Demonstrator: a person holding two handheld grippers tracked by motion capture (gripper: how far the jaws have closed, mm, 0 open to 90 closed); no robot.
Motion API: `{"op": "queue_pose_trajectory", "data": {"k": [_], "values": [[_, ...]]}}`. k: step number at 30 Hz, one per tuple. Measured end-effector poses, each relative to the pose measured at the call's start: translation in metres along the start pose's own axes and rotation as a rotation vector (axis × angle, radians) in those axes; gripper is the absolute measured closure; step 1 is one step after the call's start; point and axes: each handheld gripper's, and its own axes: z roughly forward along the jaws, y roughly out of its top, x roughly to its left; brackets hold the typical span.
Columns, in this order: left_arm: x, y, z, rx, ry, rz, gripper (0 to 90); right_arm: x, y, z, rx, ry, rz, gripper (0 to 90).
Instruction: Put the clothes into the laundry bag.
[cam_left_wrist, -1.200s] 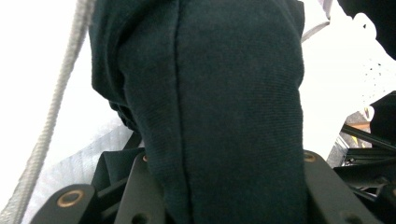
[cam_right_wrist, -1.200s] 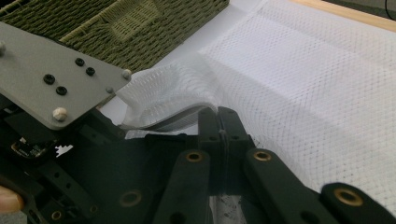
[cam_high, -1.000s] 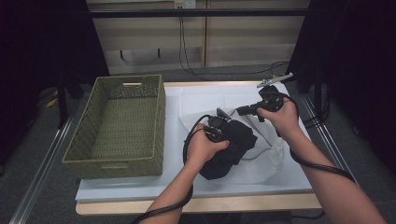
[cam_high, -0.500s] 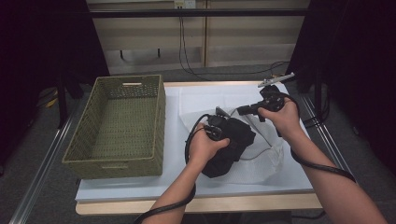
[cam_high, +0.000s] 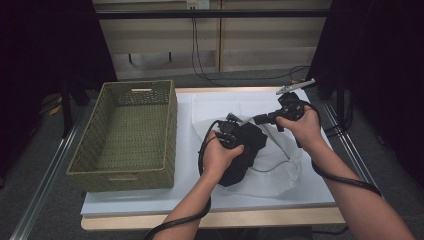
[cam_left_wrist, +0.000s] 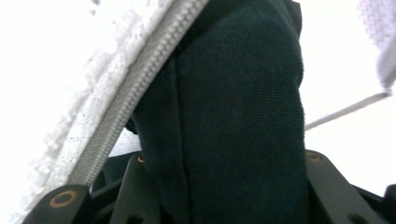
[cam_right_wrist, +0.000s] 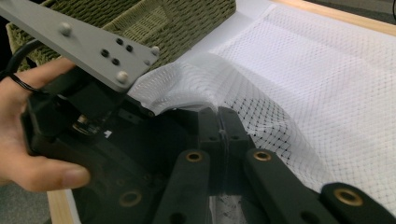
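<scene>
Between my left jaws: black cloth (cam_left_wrist: 233, 116). In my right gripper (cam_right_wrist: 223, 130): white mesh bag (cam_right_wrist: 317, 70). Beyond it: olive woven basket (cam_high: 130, 130).

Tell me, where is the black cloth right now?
In the high view the black cloth lies mid-table on the white mesh bag, right of the green basket, under the left gripper.

Matt black cloth garment (cam_high: 245, 150), white mesh bag (cam_high: 280, 165)

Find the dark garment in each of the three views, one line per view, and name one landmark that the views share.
High view: dark garment at table centre, under the left hand.
Left gripper view: fills the middle, between the jaws.
Right gripper view: hard to tell apart from the gripper bodies.
Shared landmark: white mesh bag.
</scene>
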Motion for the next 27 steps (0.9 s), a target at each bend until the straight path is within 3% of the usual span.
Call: {"op": "queue_pose_trajectory", "data": {"k": [3,10,12,13,14,17,19,27], "values": [[-0.001,-0.002,0.007,-0.026,0.012,-0.033,56.8,0.001,-0.001,0.002,0.006,0.002,-0.001,90.0],[-0.001,-0.002,0.012,-0.023,0.034,-0.007,48.8,0.000,-0.003,0.004,0.015,0.005,-0.003,90.0],[-0.003,-0.002,0.013,-0.027,0.040,-0.018,43.7,0.000,-0.004,0.005,0.017,0.000,0.000,90.0],[-0.002,-0.002,0.012,-0.006,0.039,0.003,40.4,0.000,-0.004,0.005,0.017,0.000,0.000,90.0],[-0.003,-0.002,0.012,-0.018,0.037,-0.013,36.9,0.000,-0.005,0.005,0.014,0.003,-0.001,90.0],[-0.002,-0.002,0.010,0.003,0.033,0.019,27.9,0.000,-0.006,0.006,0.019,0.004,0.003,90.0],[-0.003,-0.003,0.009,-0.001,0.033,0.011,22.9,0.000,-0.006,0.007,0.020,0.001,0.001,90.0],[-0.004,-0.005,0.000,0.033,0.034,0.032,14.5,-0.002,-0.009,0.010,0.030,-0.006,0.006,90.0]]}}
